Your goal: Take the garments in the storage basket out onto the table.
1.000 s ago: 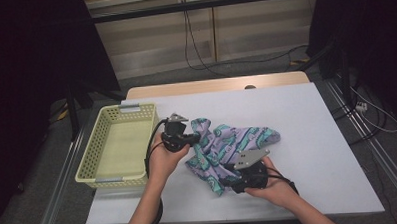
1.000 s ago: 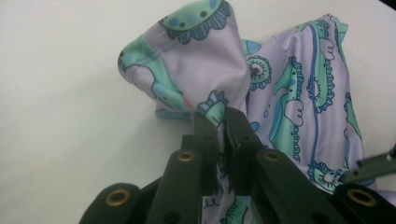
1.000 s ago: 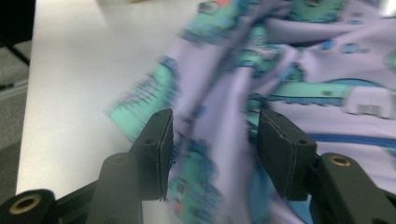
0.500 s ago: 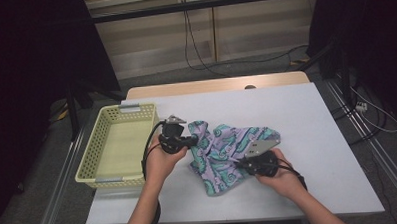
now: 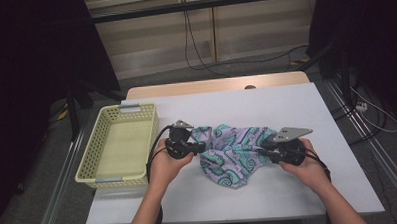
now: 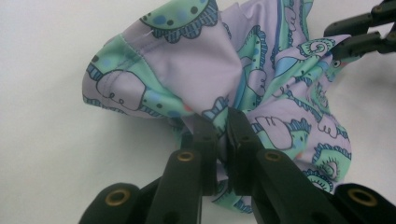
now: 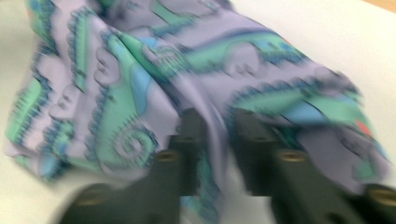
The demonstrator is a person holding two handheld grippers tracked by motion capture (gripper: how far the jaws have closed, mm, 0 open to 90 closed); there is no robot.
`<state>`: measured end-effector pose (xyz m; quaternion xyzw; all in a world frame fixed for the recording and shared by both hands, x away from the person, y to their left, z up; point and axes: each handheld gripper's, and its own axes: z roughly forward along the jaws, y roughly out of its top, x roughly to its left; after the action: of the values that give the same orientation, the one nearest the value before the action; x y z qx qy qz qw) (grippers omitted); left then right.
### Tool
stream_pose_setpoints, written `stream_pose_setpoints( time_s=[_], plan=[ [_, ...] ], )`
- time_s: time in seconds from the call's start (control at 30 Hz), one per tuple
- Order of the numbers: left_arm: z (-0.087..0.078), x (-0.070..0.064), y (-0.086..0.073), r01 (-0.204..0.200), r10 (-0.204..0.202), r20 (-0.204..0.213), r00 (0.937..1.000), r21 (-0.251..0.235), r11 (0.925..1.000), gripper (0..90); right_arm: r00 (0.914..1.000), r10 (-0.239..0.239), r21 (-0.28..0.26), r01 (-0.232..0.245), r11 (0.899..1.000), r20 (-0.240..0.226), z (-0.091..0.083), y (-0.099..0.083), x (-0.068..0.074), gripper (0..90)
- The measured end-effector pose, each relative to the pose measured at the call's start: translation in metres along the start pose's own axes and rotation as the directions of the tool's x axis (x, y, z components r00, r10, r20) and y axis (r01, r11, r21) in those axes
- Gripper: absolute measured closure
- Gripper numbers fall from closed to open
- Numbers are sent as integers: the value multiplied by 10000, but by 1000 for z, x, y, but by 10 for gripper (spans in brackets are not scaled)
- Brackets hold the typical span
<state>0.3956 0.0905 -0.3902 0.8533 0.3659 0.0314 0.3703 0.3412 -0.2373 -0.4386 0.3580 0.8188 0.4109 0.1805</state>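
1. Here, the patterned cloth (image 5: 233, 153) is lying bunched near the middle of the white worktop (image 5: 296, 108), just to the right of the yellow basket (image 5: 120, 144).
2. The left gripper (image 5: 200, 146) is pinching the cloth's left edge; in the left gripper view its jaws are standing almost together with a fold of the purple and green fabric (image 6: 205, 65) caught between them.
3. The right gripper (image 5: 264, 152) is gripping the cloth's right edge; in the right gripper view, which is blurred, a ridge of fabric (image 7: 154, 70) is running between its jaws, which are standing a little apart around it.
4. Both of the person's hands are resting low over the worktop, the left hand (image 5: 168, 165) beside the basket and the right hand (image 5: 303, 166) well apart from it.
5. The basket is sitting at the worktop's left edge.
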Motion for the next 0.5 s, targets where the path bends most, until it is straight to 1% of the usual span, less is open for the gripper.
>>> stream_pose_setpoints(
  time_s=[0.07, 0.1, 0.13, 0.17, 0.2, 0.27, 0.3, 0.33, 0.37, 0.4, 0.43, 0.47, 0.5],
  plan=[
    [1, -1, -1, 25, -25, 55, 10000, 76, 10000, 844, 9990, 20, -431, -39, 9991, -454, 2, 7, 10, 554],
    [2, -1, -1, 28, -30, 91, 10000, 163, 9999, 843, 9980, -163, -550, 130, 9984, -608, 4, 11, 17, 516],
    [2, -1, -1, 71, -73, 131, 9999, 190, 9998, 841, 9961, -471, -657, 422, 9969, -741, 7, 15, 25, 482],
    [3, -2, -2, 90, -93, 150, 9998, 213, 9997, 840, 9942, -647, -739, 585, 9956, -857, 11, 18, 33, 430],
    [4, -3, -2, 77, -81, 194, 9998, 241, 9997, 839, 9925, -666, -866, 578, 9946, -1027, 15, 21, 40, 392],
    [5, -5, -2, 112, -119, 249, 9996, 299, 9995, 835, 9841, -907, -963, 765, 9924, -1529, 25, 25, 53, 386],
    [5, -6, -2, 152, -161, 283, 9995, 291, 9995, 831, 9808, -1105, -989, 954, 9905, -1607, 29, 28, 59, 379],
    [5, -6, -2, 120, -131, 309, 9994, 332, 9994, 829, 9769, -1274, -969, 1119, 9890, -1714, 35, 30, 65, 388],
    [4, -6, -2, 140, -152, 343, 9993, 346, 9993, 826, 9733, -1360, -832, 1223, 9890, -1850, 40, 31, 69, 425],
    [4, -5, -3, 204, -216, 361, 9991, 309, 9993, 822, 9713, -1454, -646, 1355, 9887, -1881, 45, 31, 72, 475],
    [2, -4, -3, 203, -215, 361, 9991, 344, 9992, 818, 9708, -1450, -440, 1390, 9893, -1914, 49, 30, 74, 528],
    [1, -3, -3, 314, -324, 372, 9988, 274, 9991, 812, 9698, -1387, -242, 1366, 9903, -2008, 53, 29, 76, 612],
    [0, -1, -3, 328, -337, 354, 9988, 257, 9991, 806, 9655, -1384, -128, 1391, 9902, -2207, 55, 27, 76, 707]
  ],
)
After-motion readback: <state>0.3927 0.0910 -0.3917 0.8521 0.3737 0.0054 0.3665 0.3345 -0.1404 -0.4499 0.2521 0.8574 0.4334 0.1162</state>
